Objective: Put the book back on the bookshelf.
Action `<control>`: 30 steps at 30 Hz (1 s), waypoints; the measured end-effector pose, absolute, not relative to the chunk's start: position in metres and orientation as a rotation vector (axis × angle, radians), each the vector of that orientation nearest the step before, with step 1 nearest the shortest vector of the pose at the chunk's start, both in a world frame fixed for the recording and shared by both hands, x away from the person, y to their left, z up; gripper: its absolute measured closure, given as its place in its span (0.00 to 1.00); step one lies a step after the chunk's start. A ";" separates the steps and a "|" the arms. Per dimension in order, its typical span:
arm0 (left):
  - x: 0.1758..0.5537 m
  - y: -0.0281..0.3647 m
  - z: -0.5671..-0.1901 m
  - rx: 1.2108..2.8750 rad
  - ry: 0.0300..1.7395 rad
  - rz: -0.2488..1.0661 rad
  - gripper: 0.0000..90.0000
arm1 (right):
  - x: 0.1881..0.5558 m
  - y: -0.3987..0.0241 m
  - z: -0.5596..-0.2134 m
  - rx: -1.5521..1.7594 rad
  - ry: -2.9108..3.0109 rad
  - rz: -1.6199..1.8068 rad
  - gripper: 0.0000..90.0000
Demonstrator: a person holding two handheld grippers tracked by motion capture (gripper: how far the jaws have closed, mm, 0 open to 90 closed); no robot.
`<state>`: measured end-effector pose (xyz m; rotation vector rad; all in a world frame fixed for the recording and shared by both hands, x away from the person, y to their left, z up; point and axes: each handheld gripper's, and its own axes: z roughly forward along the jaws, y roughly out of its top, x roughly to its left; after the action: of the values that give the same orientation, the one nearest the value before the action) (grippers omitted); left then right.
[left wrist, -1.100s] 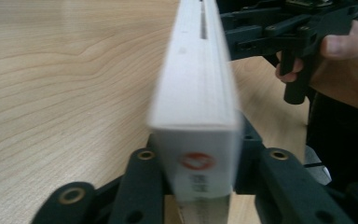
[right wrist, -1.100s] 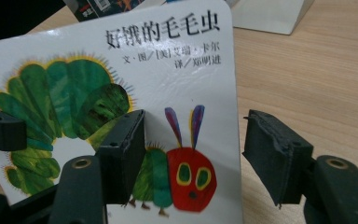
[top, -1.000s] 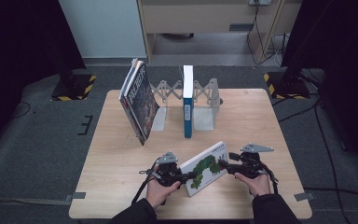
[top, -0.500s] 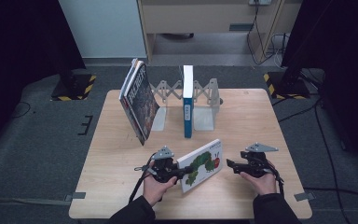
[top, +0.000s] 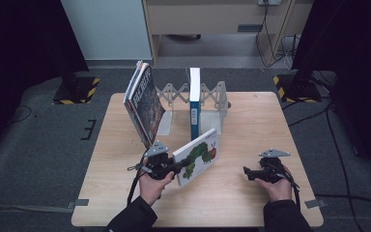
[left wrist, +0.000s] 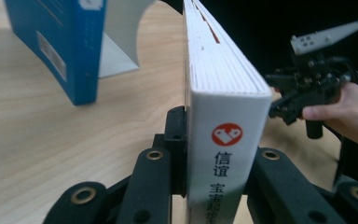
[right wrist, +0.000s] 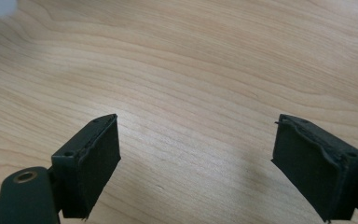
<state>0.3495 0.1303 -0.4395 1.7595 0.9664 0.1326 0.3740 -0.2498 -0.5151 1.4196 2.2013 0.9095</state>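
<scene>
One caterpillar picture book [top: 198, 155] clamped by left gripper [top: 166, 166], lifted, rack slot ahead unfilled; right gripper [top: 252, 174], jaws just widened, empty beside it.

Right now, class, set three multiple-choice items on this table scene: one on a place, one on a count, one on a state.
1. Where is the blue book?
A. upright in the rack
B. flat on the table
C. on the floor

2. How many books are there?
A. one
B. two
C. three

3. How does the right gripper stand?
A. shut on a book
B. open, with nothing in it
C. shut on a cable

Key: 1 A, it stands on edge between the rack's white dividers. 2 C, the blue one, the leaning dark book and the caterpillar book in the left gripper. 3 B, bare table shows between its fingers.
</scene>
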 end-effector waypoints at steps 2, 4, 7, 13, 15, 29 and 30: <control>0.351 0.131 -0.436 1.753 0.975 0.154 0.83 | 0.375 -0.250 -0.517 1.431 2.215 0.878 0.14; 0.353 0.131 -0.432 1.755 0.978 0.190 0.83 | 0.376 -0.251 -0.519 1.432 2.215 0.862 0.13; 0.357 0.130 -0.428 1.747 0.993 0.217 0.83 | 0.377 -0.252 -0.520 1.436 2.220 0.852 0.13; 0.368 0.121 -0.423 1.732 1.010 0.280 0.83 | 0.379 -0.253 -0.525 1.440 2.240 0.813 0.11; 0.371 0.116 -0.420 1.722 1.011 0.302 0.83 | 0.380 -0.254 -0.527 1.441 2.246 0.797 0.10; 0.395 0.090 -0.424 1.678 1.042 0.375 0.83 | 0.380 -0.257 -0.531 1.427 2.239 0.814 0.06; 0.397 0.088 -0.424 1.676 1.046 0.385 0.83 | 0.380 -0.257 -0.532 1.426 2.234 0.817 0.06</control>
<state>0.3968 0.0881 -0.4242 1.6762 1.0460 0.3847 0.3801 -0.2568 -0.5316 1.4257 2.2344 0.8170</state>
